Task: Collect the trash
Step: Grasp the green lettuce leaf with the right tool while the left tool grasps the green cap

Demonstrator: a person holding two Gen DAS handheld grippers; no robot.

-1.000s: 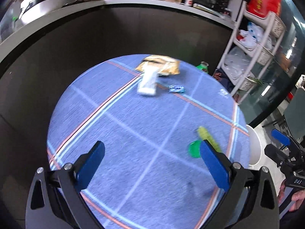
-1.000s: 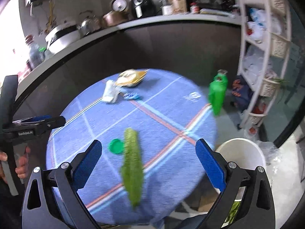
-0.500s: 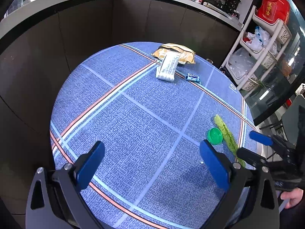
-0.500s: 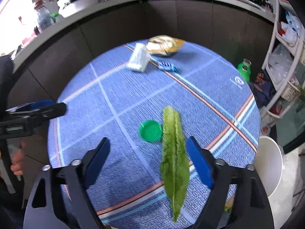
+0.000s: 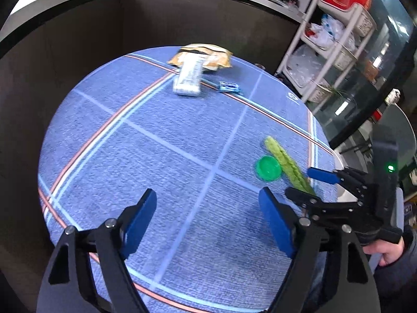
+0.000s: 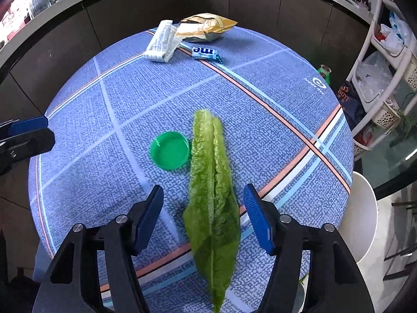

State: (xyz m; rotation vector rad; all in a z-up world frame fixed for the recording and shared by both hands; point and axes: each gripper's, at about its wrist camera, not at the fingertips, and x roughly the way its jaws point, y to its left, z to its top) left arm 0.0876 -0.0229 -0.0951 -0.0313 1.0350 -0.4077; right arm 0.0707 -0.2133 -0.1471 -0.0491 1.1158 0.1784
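Round desk [image 6: 260,83] with blue cloth | right gripper [image 6: 203,215] jaws open astride lettuce leaf [image 6: 212,182] | left gripper [image 5: 208,220] jaws open, idle | risk: limp leaf slipping or tearing on closure

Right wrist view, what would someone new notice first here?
The long green lettuce leaf lies on the blue tablecloth, its near half between the open fingers of the right gripper. A green lid sits just left of it. Wrappers cluster at the far edge, led by a tan snack bag.
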